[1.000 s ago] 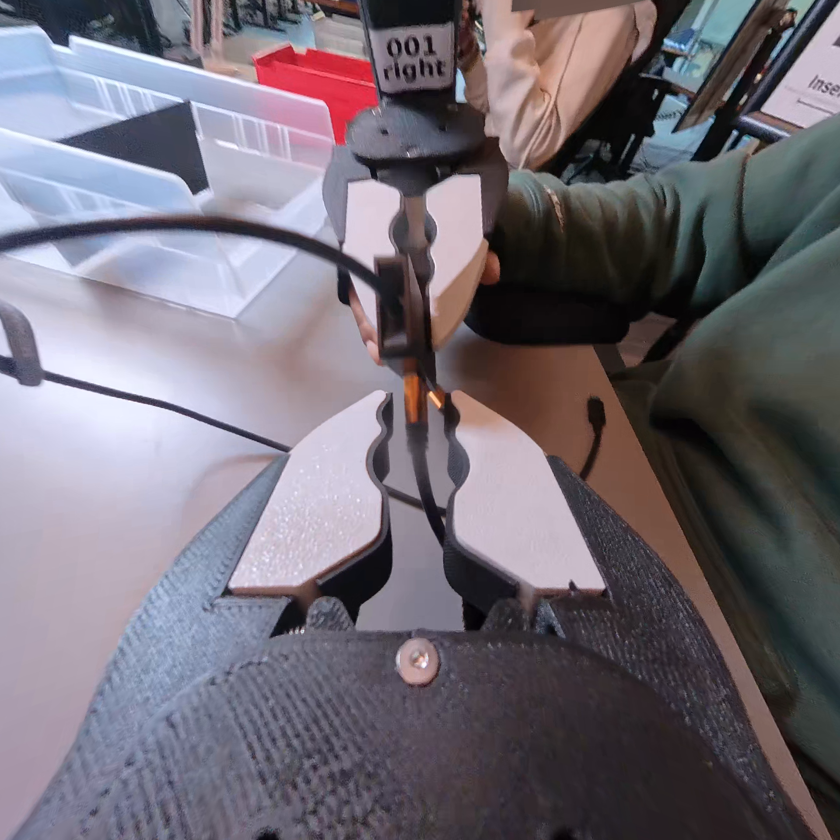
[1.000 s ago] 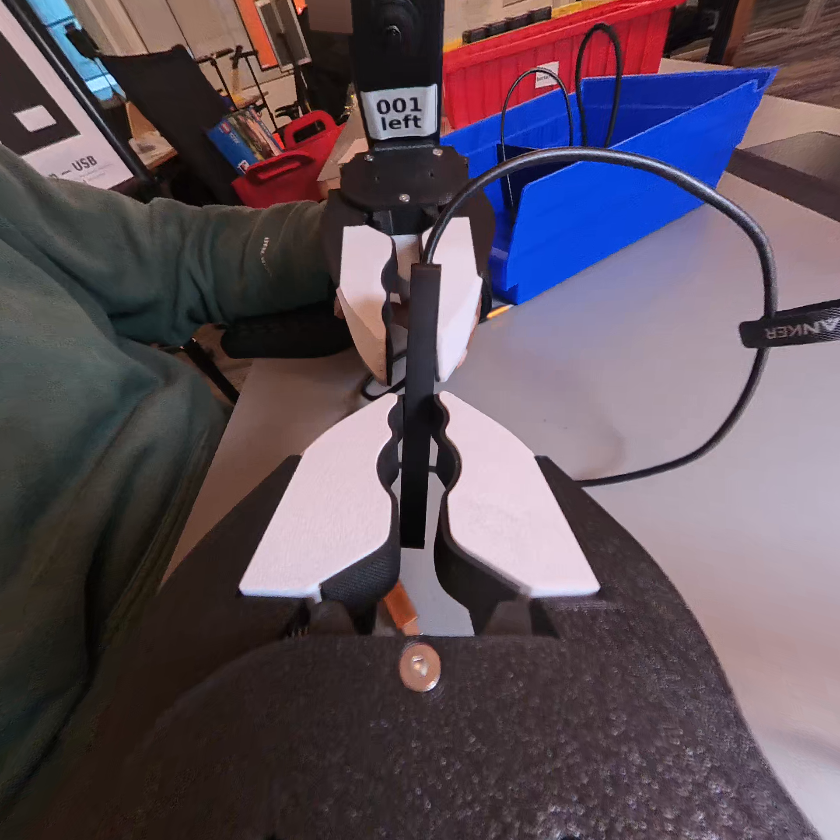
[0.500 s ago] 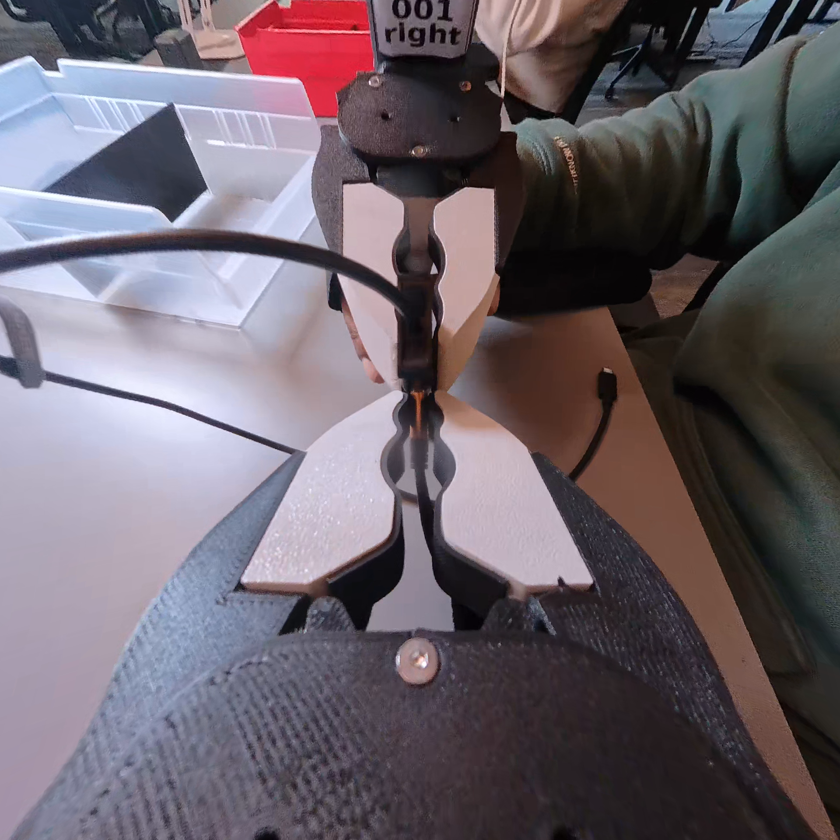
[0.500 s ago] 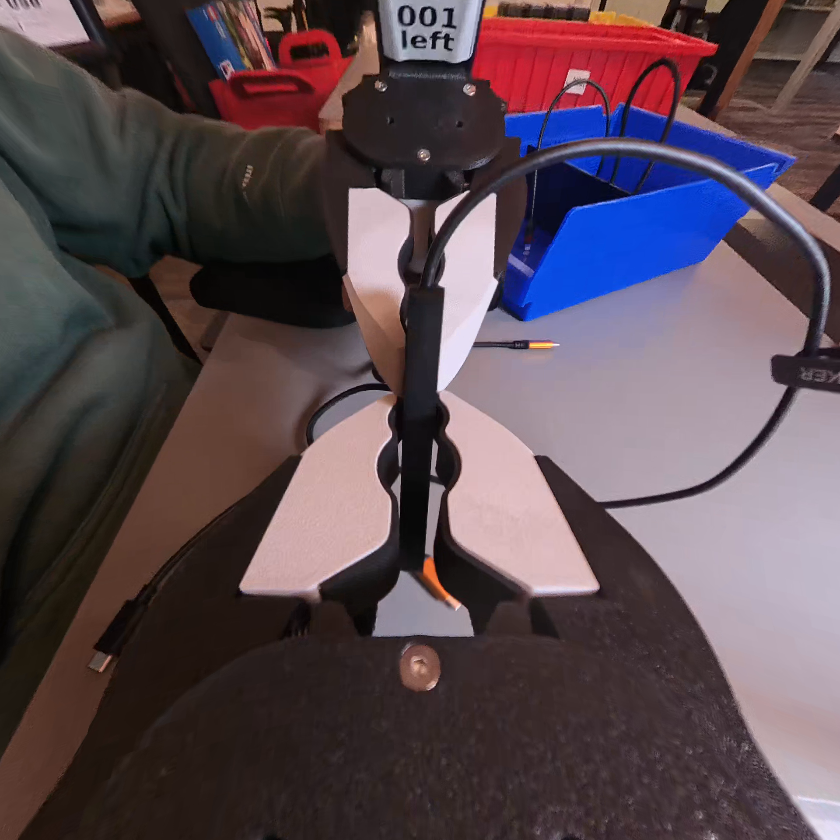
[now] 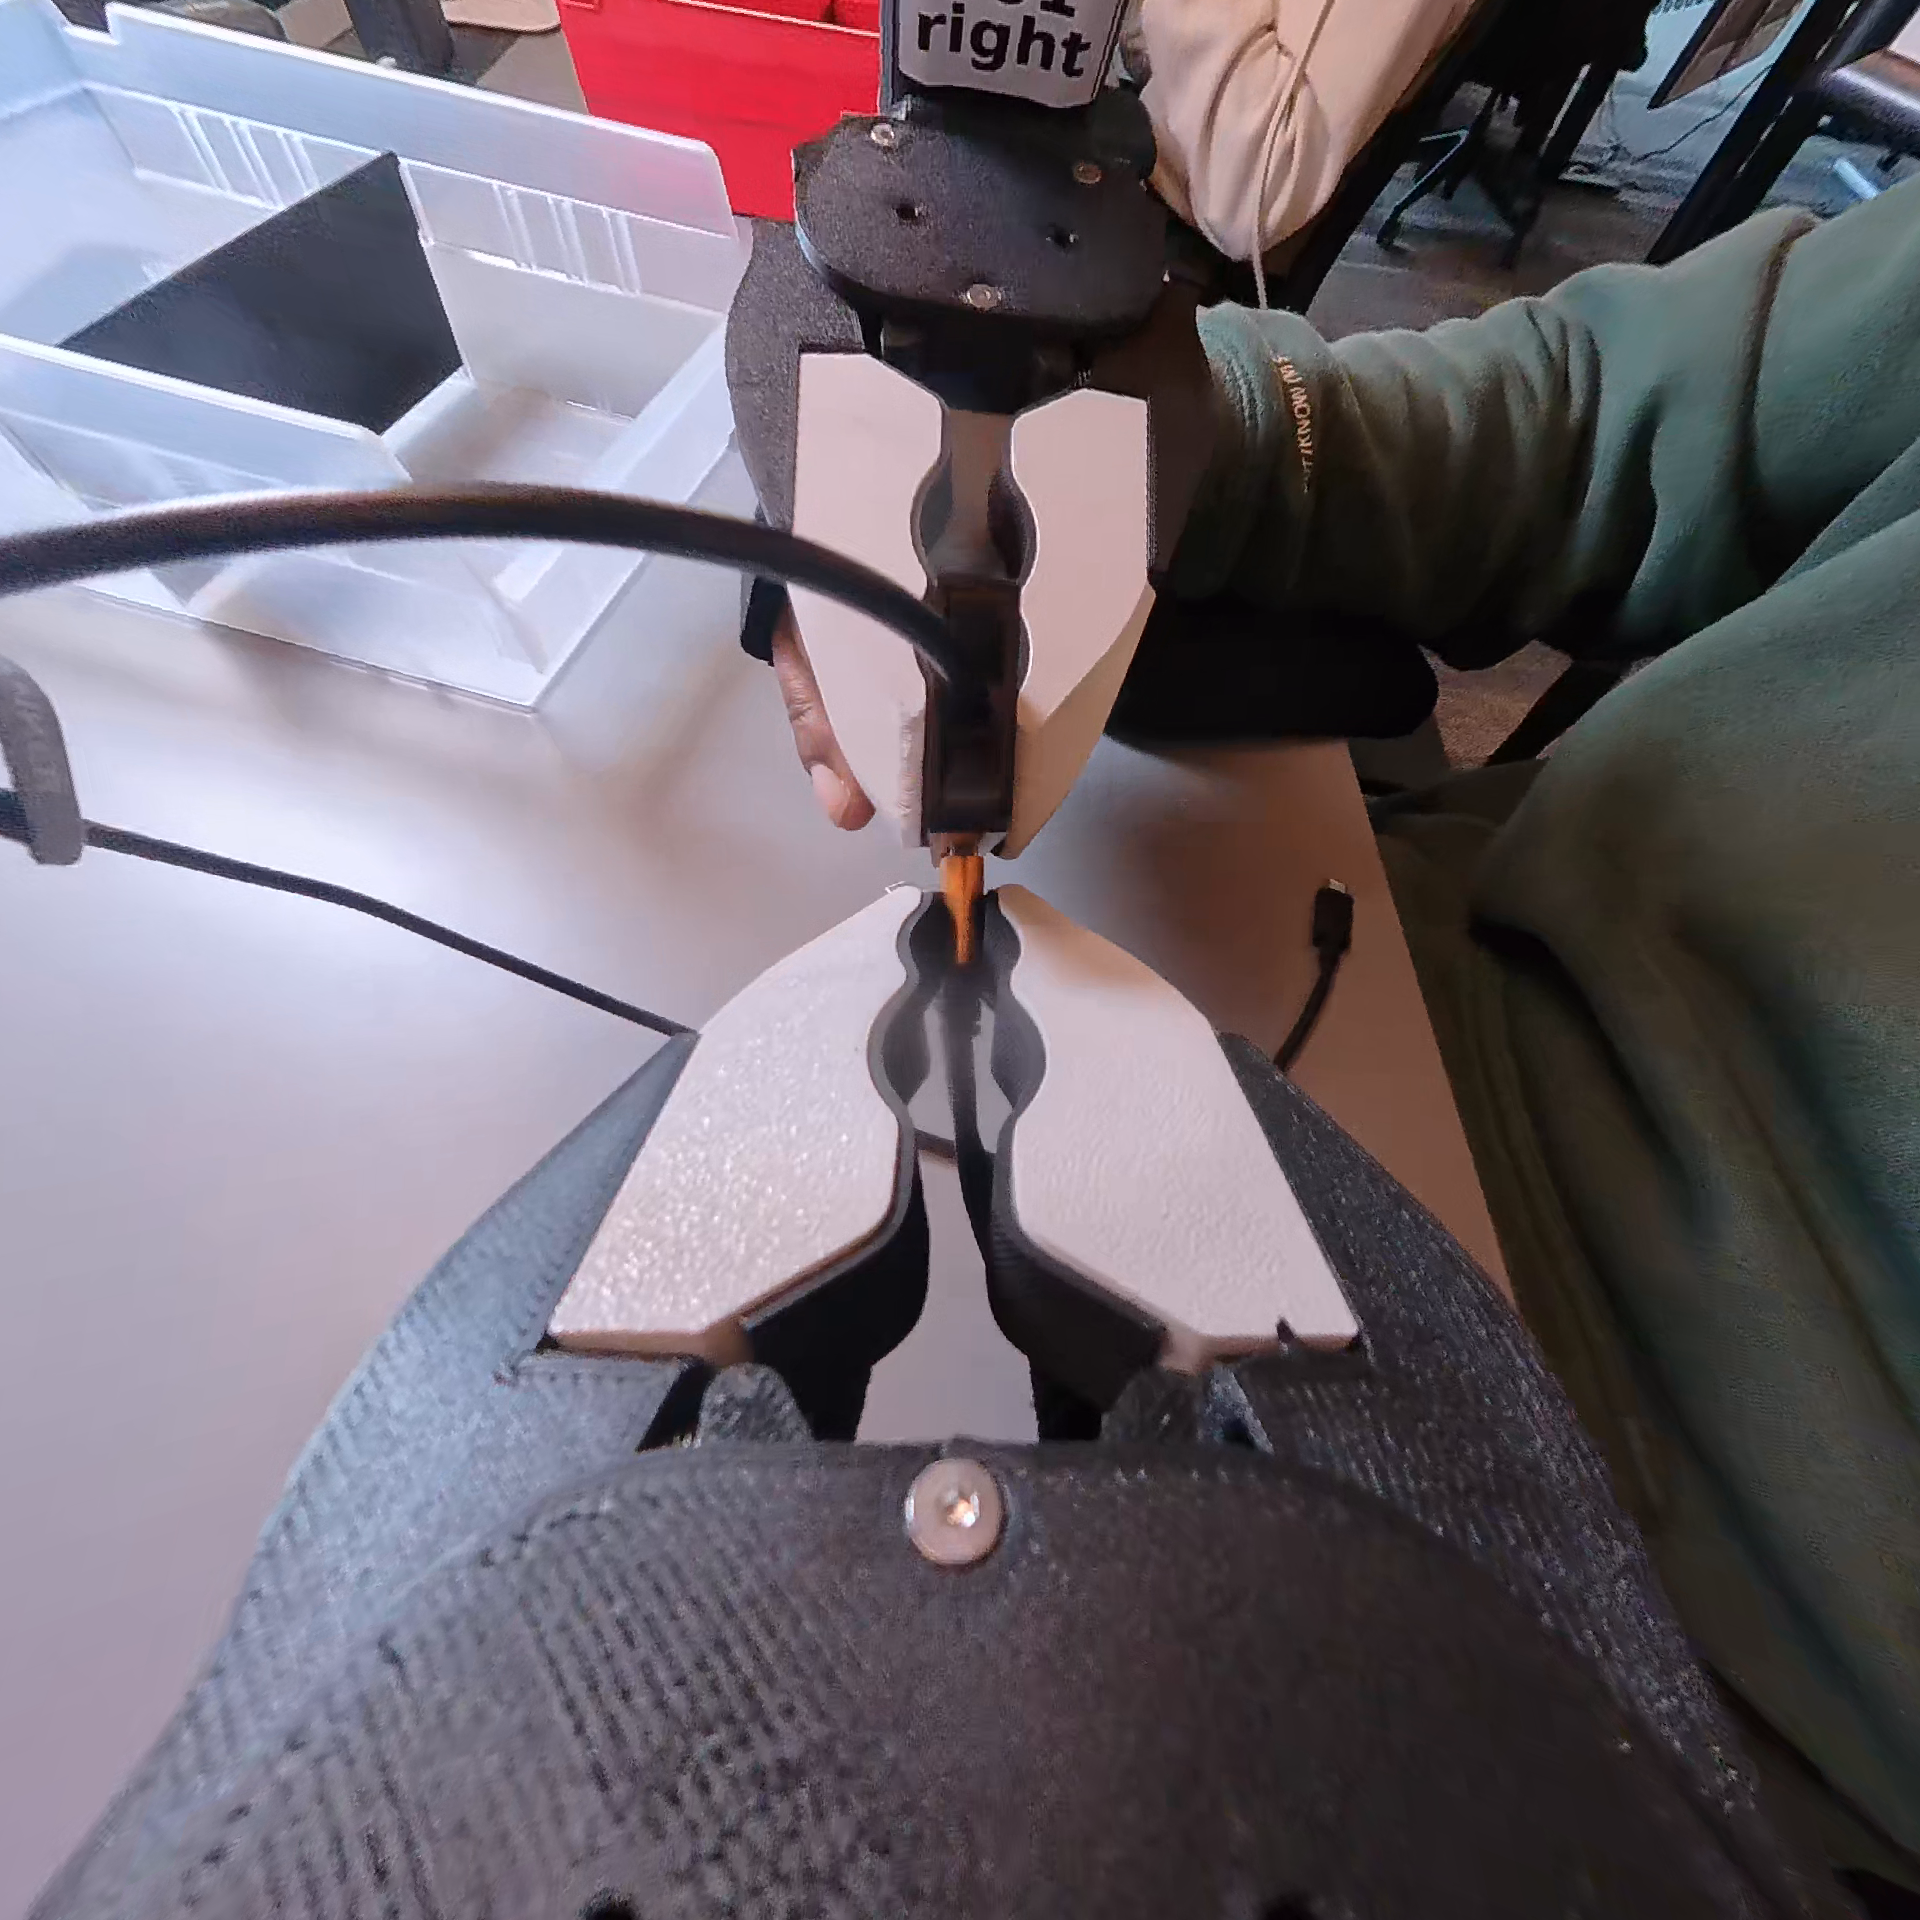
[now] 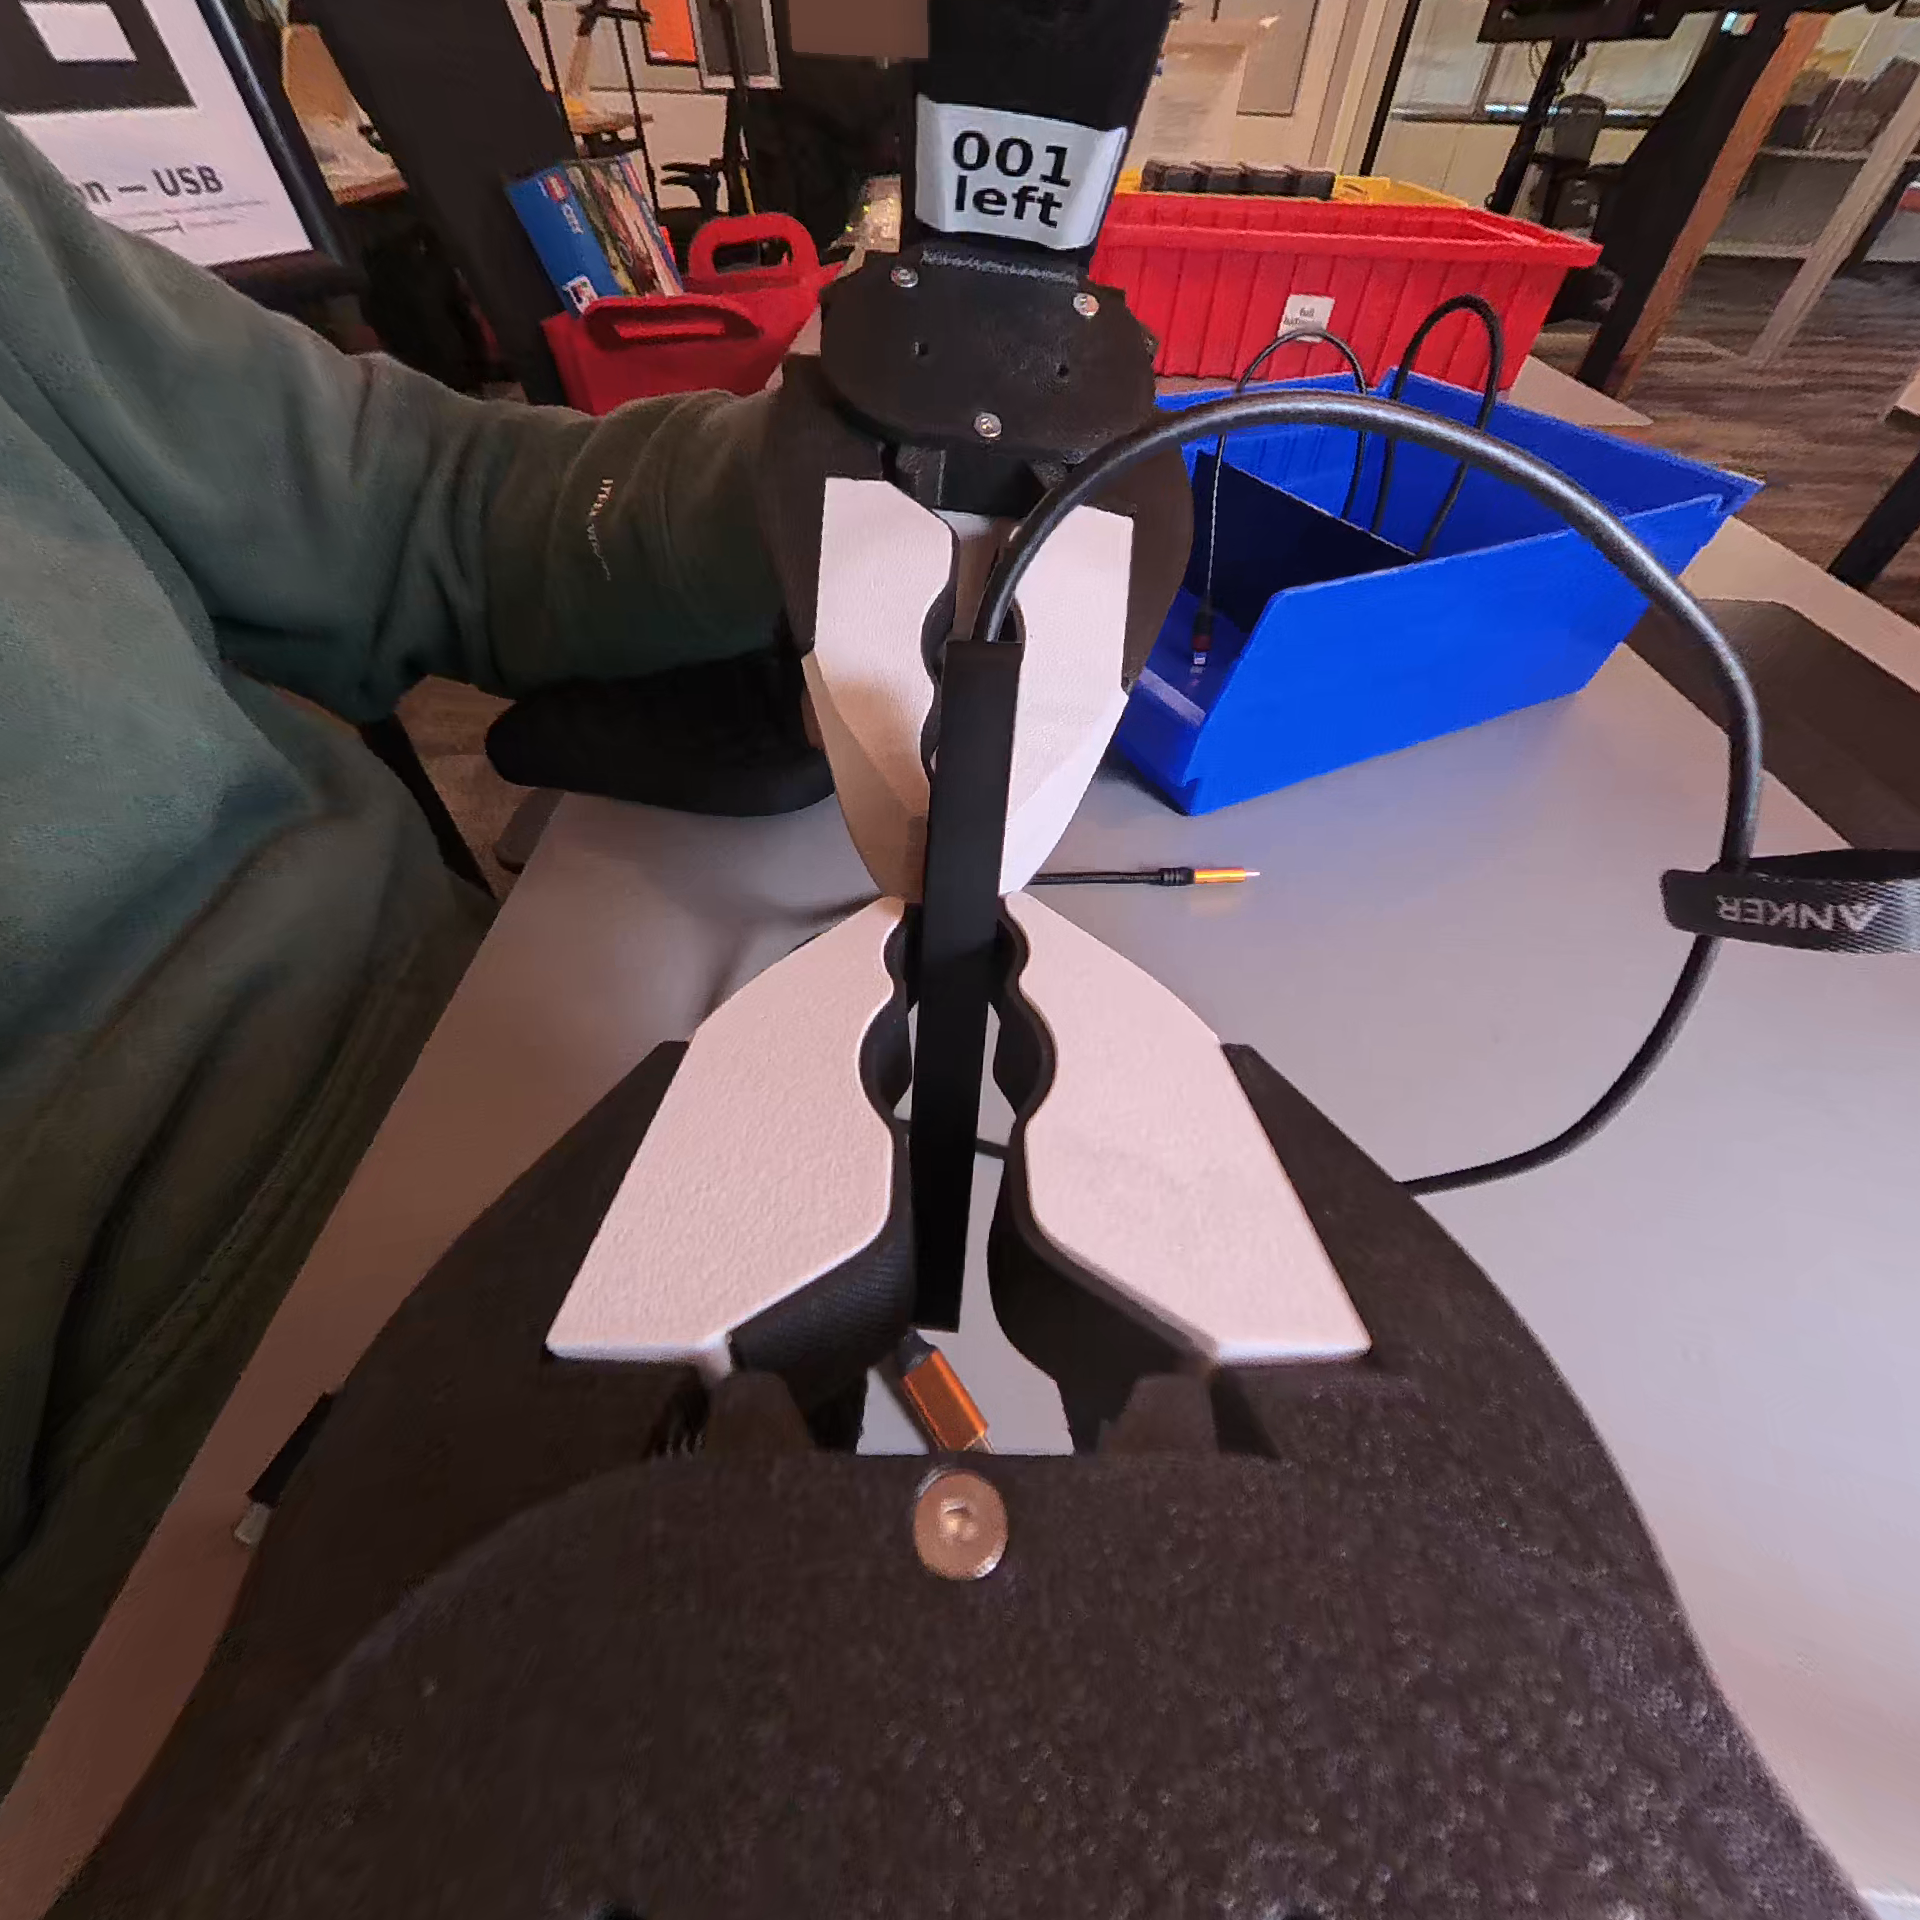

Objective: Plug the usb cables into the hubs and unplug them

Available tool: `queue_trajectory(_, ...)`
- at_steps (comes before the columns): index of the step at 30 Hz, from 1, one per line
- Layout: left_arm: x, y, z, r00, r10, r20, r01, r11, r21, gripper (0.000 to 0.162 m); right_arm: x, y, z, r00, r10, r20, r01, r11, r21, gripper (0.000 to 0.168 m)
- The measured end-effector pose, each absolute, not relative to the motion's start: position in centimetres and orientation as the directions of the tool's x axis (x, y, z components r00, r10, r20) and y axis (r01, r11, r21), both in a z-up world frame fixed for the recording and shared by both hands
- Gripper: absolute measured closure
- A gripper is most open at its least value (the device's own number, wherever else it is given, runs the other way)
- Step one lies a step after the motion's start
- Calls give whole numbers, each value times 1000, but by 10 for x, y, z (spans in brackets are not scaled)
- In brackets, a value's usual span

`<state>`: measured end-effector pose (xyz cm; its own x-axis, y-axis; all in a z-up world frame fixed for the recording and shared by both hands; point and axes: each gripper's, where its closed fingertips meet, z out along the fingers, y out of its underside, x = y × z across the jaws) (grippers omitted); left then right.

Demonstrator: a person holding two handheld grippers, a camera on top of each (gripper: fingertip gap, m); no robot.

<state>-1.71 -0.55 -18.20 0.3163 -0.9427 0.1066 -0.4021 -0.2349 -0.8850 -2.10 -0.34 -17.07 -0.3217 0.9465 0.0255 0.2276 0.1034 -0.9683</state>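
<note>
In the left wrist view my left gripper (image 5: 958,906) is shut on an orange USB plug (image 5: 962,914) whose thin black cable (image 5: 971,1101) runs back between the fingers. The plug's tip touches the lower end of a slim black hub (image 5: 971,717). I cannot tell whether it sits in a port. The right gripper (image 5: 964,836), facing mine, holds that hub. In the right wrist view my right gripper (image 6: 956,920) is shut on the hub (image 6: 956,1039), which stands edge-on. The hub's thick black cable (image 6: 1558,478) arcs right. The left gripper (image 6: 935,873) is partly hidden behind the hub.
A clear white bin (image 5: 468,343) and a red bin (image 5: 727,104) stand at the back left. A blue bin (image 6: 1455,644) holds cables. Loose plugs lie on the grey table (image 5: 312,1039): one orange (image 6: 1216,876), another orange (image 6: 940,1397), one black (image 5: 1333,914) near the edge. A green sleeve (image 5: 1558,468) is beside it. My two grippers' fingertips are within a few centimetres of each other.
The two grippers have come closer together. My left fingers have closed tighter on the orange plug, and its tip now meets the hub's lower end.
</note>
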Motion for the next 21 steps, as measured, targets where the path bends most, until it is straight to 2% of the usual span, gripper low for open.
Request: queue_trajectory(21,-8,13,-152,321,-917,238,-145,-295,-944,153,-12,14,-139,-273,962,-19,115,13,-993,157)
